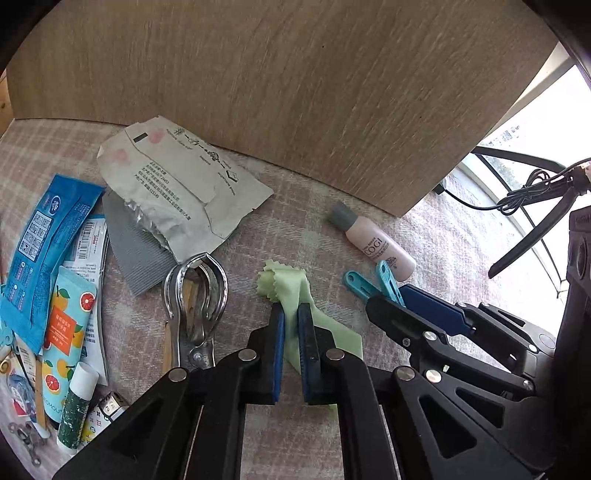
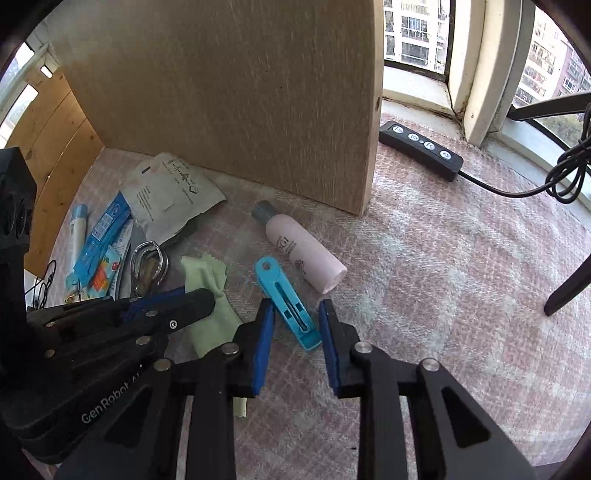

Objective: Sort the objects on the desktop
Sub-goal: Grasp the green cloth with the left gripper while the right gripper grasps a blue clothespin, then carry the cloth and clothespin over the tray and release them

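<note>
Daylight floods in from the window (image 2: 417,33) at the right, blown out to white in the left wrist view. The table (image 1: 461,236) is evenly lit with soft shadows. Both views are sharp, with strong fisheye bending and dark vignetted corners.

I am looking at a pale wood-grain upright panel (image 2: 236,99) standing on a pink-and-white plaid tablecloth (image 2: 461,266). Daylight is pouring through a white-framed window (image 2: 476,66), with apartment blocks (image 2: 417,33) showing outside. Knotty pine boarding (image 2: 55,125) is closing the left side.
</note>
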{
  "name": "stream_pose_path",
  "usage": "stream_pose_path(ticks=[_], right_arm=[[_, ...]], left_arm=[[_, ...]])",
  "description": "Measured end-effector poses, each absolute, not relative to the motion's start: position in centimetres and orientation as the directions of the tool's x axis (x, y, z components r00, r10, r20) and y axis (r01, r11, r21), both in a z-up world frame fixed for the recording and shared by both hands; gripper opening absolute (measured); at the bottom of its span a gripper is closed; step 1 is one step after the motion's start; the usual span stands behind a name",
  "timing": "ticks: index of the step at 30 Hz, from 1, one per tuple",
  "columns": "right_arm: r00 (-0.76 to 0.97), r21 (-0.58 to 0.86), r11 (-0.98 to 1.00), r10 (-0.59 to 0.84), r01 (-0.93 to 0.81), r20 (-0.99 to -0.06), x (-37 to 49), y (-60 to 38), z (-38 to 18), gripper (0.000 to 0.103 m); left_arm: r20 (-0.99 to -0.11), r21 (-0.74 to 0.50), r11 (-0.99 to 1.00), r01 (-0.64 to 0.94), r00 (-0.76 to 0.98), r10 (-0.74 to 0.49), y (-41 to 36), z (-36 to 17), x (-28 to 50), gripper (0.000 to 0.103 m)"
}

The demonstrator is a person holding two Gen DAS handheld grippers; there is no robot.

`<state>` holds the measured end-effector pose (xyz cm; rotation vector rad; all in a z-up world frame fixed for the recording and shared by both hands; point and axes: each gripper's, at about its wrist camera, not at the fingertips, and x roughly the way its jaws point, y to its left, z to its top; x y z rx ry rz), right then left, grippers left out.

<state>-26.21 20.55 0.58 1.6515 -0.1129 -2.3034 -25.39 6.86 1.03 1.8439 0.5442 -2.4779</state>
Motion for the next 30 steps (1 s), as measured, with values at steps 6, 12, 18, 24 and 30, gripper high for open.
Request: stream_pose_path(ticks=[6,12,18,24,30], right_arm=[[-0.317,0.239,-0.960,-0.274,0.146,-0.908,-24.9,21.8,1.7,0.012],[-0.353,0.250,-0.962,-0.273,0.110,-0.895,-22.8,23.5,4.5,0.012],[-0.395,0.269,-0.961,-0.270,0.060,-0.878,-19.9,25.7,7.7,0.012],[-0.444,0.270,-0.963,-0.232,-0.023,-0.865,-15.2,30.2,9.4,0.012],[-0.481,0.246,-0.959,-0.152,-0.140,-0.864,-10.4,36.2,10.4,0.012]], left_arm=[[-0.920,-0.300,-0.933,0.200,-0.320,0.227,7.2,2.0,-24.7,0.005],[-0.902,-0.328,-0.931,0.161,-0.348,0.258,8.4,4.6,-23.4,0.005],[-0.876,-0.363,-0.927,0.095,-0.375,0.304,10.2,8.2,-21.1,0.005],[-0.843,-0.397,-0.918,-0.009,-0.393,0.368,14.1,11.6,-19.3,0.005],[-0.826,-0.413,-0.901,-0.132,-0.363,0.432,20.4,13.4,-16.8,0.005]])
